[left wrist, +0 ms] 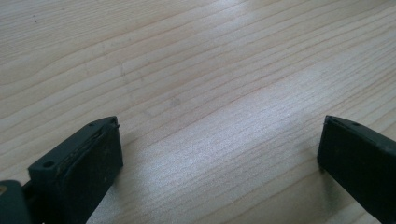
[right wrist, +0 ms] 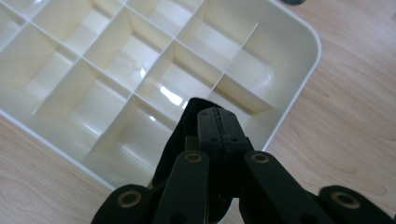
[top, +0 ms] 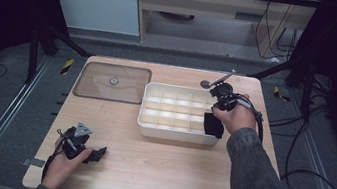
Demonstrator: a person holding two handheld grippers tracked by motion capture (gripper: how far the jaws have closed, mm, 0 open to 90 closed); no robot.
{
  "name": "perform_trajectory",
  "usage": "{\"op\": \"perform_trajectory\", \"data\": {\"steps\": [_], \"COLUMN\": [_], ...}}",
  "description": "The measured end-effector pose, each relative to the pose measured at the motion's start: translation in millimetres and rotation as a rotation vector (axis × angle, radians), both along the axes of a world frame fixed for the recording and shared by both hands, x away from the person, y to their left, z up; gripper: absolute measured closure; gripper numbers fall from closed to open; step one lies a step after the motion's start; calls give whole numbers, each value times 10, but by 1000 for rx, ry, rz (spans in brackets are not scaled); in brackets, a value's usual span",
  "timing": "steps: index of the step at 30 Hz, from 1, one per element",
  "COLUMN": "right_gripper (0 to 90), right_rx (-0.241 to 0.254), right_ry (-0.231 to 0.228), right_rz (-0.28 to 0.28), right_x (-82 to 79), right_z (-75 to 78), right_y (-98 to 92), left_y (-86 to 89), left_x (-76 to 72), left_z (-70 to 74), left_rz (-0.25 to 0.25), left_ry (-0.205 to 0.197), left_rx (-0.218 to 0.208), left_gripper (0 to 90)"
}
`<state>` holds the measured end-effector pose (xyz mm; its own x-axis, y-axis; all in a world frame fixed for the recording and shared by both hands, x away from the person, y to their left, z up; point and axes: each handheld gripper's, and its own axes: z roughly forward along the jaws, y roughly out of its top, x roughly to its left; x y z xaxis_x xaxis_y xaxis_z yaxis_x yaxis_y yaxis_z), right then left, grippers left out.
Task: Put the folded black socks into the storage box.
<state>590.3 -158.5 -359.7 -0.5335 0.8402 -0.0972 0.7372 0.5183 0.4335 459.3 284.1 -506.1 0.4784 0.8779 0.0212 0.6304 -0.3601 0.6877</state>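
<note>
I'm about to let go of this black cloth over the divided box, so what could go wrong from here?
1. The black cloth hangs from the right gripper over the box near its corner; released here, it may drape across a divider or the rim instead of settling in one compartment.
2. The cloth lies close along the jaws, so it might cling when they open.

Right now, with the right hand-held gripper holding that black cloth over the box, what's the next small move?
Probably lower it slightly. The right hand-held gripper is shut on the black cloth, which hangs over a compartment at the divided box's right end, so a short descent should seat it before release.
</note>
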Motion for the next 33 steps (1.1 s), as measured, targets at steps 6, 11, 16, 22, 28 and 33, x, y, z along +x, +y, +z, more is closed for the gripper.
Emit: {"op": "perform_trajectory", "data": {"steps": [6, 11, 16, 22, 28, 33], "right_gripper": [900, 900, 900, 900, 900, 900], "right_rx": [-30, -35, -33, -26, -20, -22], "right_ry": [57, 86, 94, 96, 95, 91], "right_rz": [8, 10, 1, -8, -3, -4], "right_x": [17, 40, 52, 47, 37, 33], "right_z": [-90, -139, -203, -261, -308, -309], "right_y": [12, 16, -6, -34, -41, -40], "left_y": [0, 2, 1, 0, 0, 0], "left_x": [0, 0, 1, 1, 1, 1], "left_z": [0, 3, 0, 0, 0, 0], "left_rz": [0, -2, -1, -1, -2, -1], "left_ry": [1, 4, 0, 0, 0, 0], "left_rx": [0, 1, 0, 0, 0, 0], "left_gripper": [0, 0, 0, 0, 0, 0]}}
